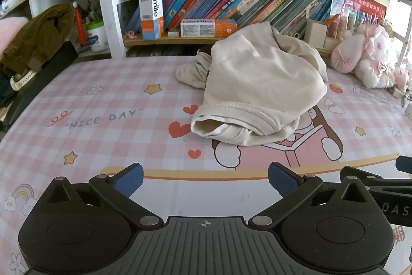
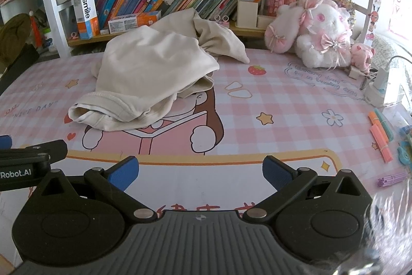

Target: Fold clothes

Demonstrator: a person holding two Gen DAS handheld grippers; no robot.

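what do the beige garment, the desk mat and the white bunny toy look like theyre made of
Beige garment: likely a soft cotton knit with a matte finish; it slumps in loose folds and has a ribbed hem.
Desk mat: probably smooth plastic or vinyl; it lies flat, with printed checks and a faint sheen.
White bunny toy: plush, fuzzy pile with pink ribbon bows.

Left tool [image 1: 205,178]: black linkage arms, blue fingertip pads [image 1: 130,178], silver pivot screws, ribbed grey base. Right tool [image 2: 200,173]: same build; "Robot.AI" marking on the side.

A pink checked table [image 2: 283,105] carries a crumpled cream garment [image 2: 154,76]; right of it, a plush rabbit [image 2: 322,35] and coloured sticks [image 2: 381,138].
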